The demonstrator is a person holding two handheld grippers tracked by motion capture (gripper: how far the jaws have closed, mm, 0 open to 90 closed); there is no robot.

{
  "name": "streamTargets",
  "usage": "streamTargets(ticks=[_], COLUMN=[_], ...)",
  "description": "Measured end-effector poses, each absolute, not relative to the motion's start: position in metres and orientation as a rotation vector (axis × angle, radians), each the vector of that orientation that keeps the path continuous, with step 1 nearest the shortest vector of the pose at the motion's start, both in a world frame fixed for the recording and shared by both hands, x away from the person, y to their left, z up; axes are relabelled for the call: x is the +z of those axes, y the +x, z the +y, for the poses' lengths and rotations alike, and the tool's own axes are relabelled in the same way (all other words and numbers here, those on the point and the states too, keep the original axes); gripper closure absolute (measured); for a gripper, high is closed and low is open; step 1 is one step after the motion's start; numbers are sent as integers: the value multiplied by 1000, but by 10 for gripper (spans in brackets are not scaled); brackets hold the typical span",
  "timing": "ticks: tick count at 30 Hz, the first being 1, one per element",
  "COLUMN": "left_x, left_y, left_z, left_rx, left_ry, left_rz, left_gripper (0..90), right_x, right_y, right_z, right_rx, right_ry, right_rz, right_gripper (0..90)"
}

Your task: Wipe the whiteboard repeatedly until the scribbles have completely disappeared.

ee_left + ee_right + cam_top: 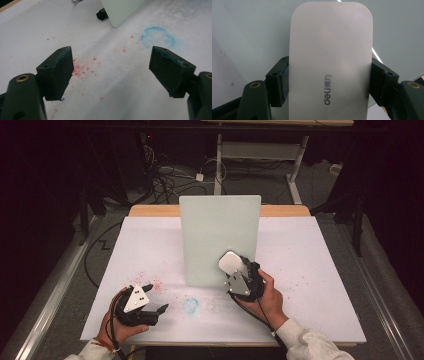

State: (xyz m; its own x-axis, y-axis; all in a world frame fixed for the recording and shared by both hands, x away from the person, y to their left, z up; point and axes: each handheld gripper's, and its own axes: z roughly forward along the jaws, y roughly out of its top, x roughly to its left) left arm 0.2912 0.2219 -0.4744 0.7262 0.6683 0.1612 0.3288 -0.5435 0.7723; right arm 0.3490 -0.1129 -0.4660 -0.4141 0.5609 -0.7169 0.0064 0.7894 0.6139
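An upright pale green board [220, 237] stood at the middle of the white counter [310, 270], propped on a small black foot [102, 14] seen in the left gripper view. It rose directly at twelve o'clock of the right tool [235, 270] and blocked the way forward. On the counter lay a scatter of red specks [82, 68] and a faint blue ring [157, 37], the ring between the two hands in the high view.

The right tool pinched a white eraser [330, 62] by its long sides, jaws pressed against both edges. The eraser, marked "deli", sat against or just before the board's lower right part; contact could not be told. The right hand [267, 297] reached in from five o'clock, the tool angled up toward the board.

The left tool [150, 302] hovered low at seven o'clock of the board, jaws spread wide with nothing between them, the red specks beneath. The left hand [117, 327] gripped it from below.
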Motion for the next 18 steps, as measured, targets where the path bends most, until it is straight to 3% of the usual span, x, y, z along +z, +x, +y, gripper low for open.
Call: streamTargets(ticks=[11, 18], left_x=[-473, -473], left_y=[290, 290], left_z=[222, 223], left_rx=[584, 590], left_ry=[2169, 2158], left_rz=[750, 760], left_gripper=[192, 191], right_x=[-478, -458], right_y=[344, 352], right_z=[-142, -157], right_rx=[596, 638], right_ry=[436, 538], right_rz=[1961, 1872], right_gripper=[308, 307])
